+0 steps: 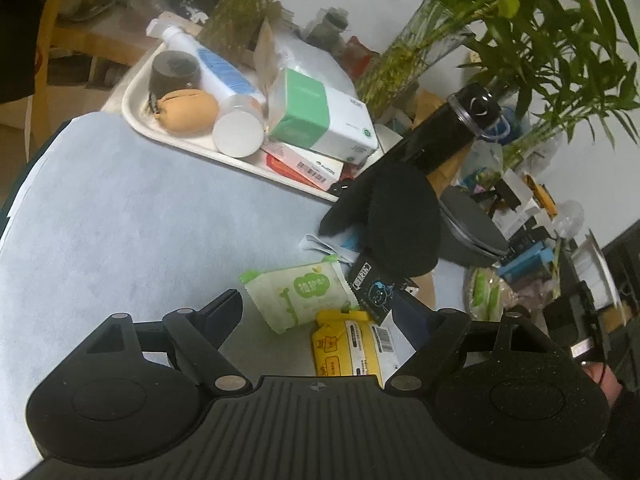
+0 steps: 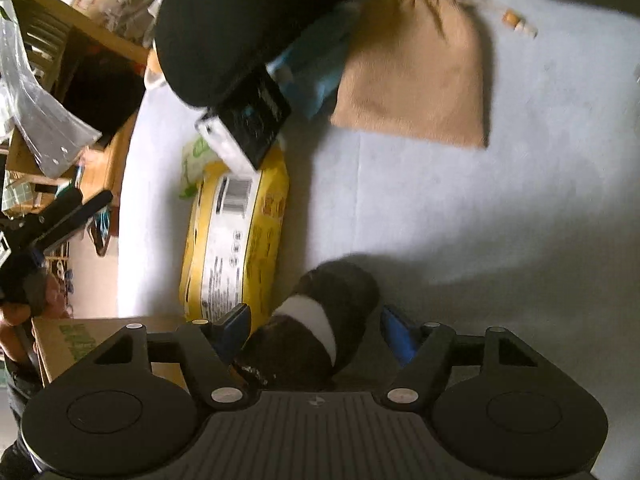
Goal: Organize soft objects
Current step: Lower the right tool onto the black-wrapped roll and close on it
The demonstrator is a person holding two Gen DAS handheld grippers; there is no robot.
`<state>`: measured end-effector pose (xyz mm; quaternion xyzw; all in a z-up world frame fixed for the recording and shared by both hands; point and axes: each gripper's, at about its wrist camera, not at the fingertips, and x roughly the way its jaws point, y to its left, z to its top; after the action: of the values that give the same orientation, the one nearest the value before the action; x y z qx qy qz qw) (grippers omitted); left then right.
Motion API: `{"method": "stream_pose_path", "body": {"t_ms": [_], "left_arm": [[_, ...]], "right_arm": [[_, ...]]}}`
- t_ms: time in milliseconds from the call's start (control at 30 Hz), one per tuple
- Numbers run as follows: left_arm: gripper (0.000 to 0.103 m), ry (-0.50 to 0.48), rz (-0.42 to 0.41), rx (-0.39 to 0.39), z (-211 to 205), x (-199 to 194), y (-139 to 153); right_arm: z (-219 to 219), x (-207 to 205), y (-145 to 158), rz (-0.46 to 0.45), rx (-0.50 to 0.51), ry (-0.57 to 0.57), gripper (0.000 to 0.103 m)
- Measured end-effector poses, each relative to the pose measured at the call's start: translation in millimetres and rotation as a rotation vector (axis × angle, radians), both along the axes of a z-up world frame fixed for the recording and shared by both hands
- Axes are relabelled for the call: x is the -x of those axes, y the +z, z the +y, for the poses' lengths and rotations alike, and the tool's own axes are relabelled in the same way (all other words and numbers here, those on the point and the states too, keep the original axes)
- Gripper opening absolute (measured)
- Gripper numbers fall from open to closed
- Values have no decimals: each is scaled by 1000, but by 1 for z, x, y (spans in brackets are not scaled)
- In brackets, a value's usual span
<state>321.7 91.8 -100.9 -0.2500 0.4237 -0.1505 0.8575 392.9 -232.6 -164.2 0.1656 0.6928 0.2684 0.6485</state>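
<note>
Left wrist view: left gripper (image 1: 320, 312) hangs with jaws wide, holding nothing. Yellow pack (image 1: 352, 344) lies between the fingers, untouched. Green wipes pack (image 1: 300, 296) sits just beyond it on the left; black glove (image 1: 392, 220) further beyond.

Right wrist view: right gripper (image 2: 312, 328) stands partly open around a dark rolled sock (image 2: 320, 320) with a white band, just right of the yellow pack; pad contact cannot be told. Tan cloth (image 2: 420, 72) lies well beyond. Sock judged light, soft, compressible; best pinched across its middle.
</note>
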Motion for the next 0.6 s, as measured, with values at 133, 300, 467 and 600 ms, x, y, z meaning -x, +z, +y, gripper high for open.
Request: {"method": "stream_pose_path", "body": {"t_ms": [133,300,467,600], "left_arm": [[82,-28,-12,14,-2,-3,-2],[82,-47,-24,20,-3,-9,-5],[82,-73,-55,-61,-13,-14,-5],[82,-131,-94,-185,-28,-16,-5]], "right_arm": [[3,4,-1,9,-6,7,50],[-10,3,17,-102,-18,-50,48],[-18,2,38,-226,-17,-93,47],[-20,2,49,-286,-24,-115,47]]}}
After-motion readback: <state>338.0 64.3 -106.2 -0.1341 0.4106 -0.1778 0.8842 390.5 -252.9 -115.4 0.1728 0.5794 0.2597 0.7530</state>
